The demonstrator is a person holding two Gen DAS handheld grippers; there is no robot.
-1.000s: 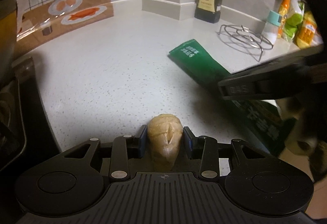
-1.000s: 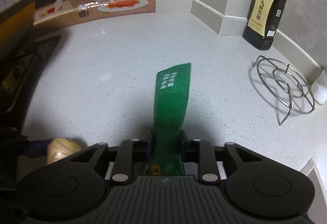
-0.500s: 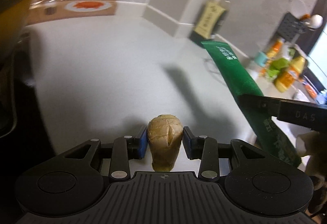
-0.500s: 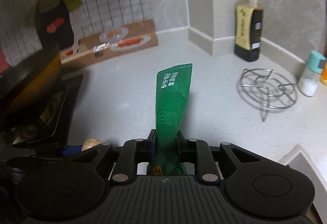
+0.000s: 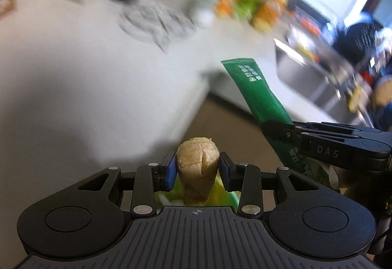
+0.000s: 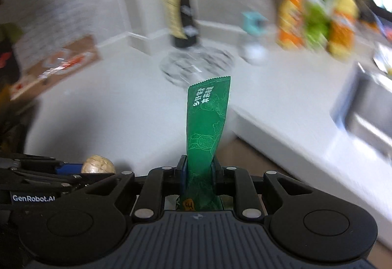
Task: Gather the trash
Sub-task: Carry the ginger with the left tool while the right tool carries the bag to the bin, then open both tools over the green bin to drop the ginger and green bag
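My left gripper [image 5: 197, 167] is shut on a beige piece of ginger [image 5: 197, 168] that stands up between its blue pads. Below it something yellow-green shows under the fingers. My right gripper [image 6: 198, 174] is shut on a long green wrapper [image 6: 207, 121] with white print, which sticks up and forward. In the left wrist view the green wrapper [image 5: 257, 92] leans up from the right gripper [image 5: 279, 133] at the right. In the right wrist view the ginger [image 6: 98, 165] and the left gripper's blue pad show at the lower left. Both grippers hang past the white counter's front edge [image 5: 191, 107].
Blurred on the white counter [image 6: 110, 102]: a wire trivet [image 6: 196, 65], a dark sauce bottle [image 6: 181, 21], a small teal-capped jar [image 6: 253, 36], orange and green packets [image 6: 316, 21]. A steel sink [image 6: 367, 117] lies to the right. Brown floor [image 5: 220, 121] shows beyond the counter edge.
Both grippers have swung to the right off the counter, each keeping its item. The view has shifted from the stove side toward the sink and counter edge.
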